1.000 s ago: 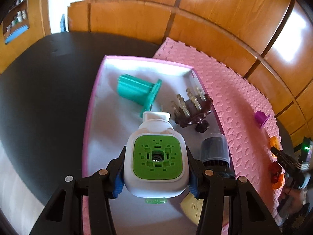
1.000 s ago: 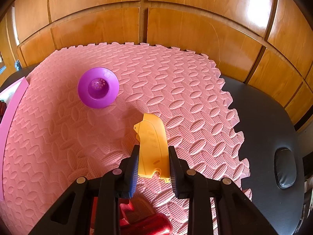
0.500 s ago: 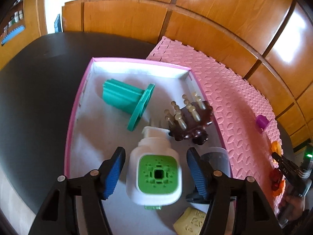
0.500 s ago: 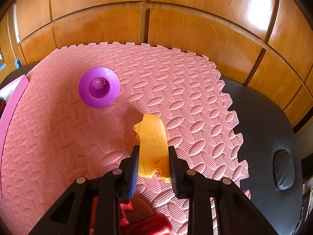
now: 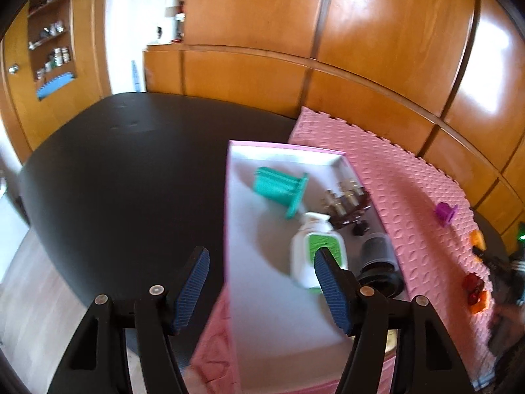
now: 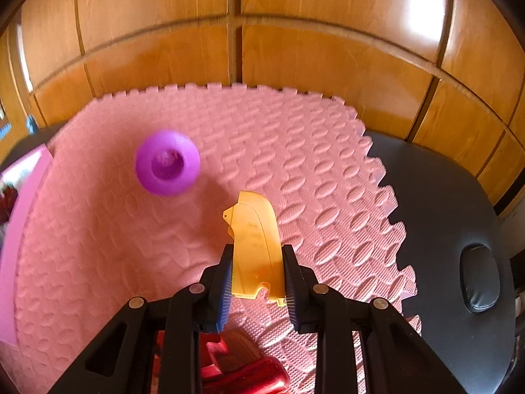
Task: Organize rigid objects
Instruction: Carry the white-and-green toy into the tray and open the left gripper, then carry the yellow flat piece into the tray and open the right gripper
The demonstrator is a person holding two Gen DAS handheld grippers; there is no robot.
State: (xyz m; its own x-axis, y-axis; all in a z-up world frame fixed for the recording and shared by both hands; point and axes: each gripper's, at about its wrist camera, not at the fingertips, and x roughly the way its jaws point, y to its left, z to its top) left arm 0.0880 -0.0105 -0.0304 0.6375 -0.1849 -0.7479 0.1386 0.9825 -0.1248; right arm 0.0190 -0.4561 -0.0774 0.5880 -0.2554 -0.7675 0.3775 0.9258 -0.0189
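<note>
Left gripper (image 5: 261, 290): two black arms with ribbed blue pads; its jaws have just been opening and stand apart with nothing between them, above the tray's left wall.
White bottle (image 5: 310, 252): one, smooth plastic, rounded, green square face; lies in the tray, just beyond the right pad, free of both.
Tray (image 5: 227, 216): one, rectangular, pink rim, pale flat floor.
Tray contents: one teal ribbed spool (image 5: 279, 186); one dark brown brush with pale pegs (image 5: 347, 203); one black cylinder (image 5: 377, 256).
Right gripper (image 6: 257, 277): jaws narrow, pads pressed on both sides of the yellow piece (image 6: 256, 239).
Yellow piece: one, flat hard plastic, curved top, notched lower edge.
Foam mat (image 6: 295, 170): pink, embossed ovals, toothed edge.
Mat contents: one purple round cup (image 6: 167, 166), blurred; glossy red piece (image 6: 249, 377) below the arms.
Table (image 5: 131, 164): black, matte.
</note>
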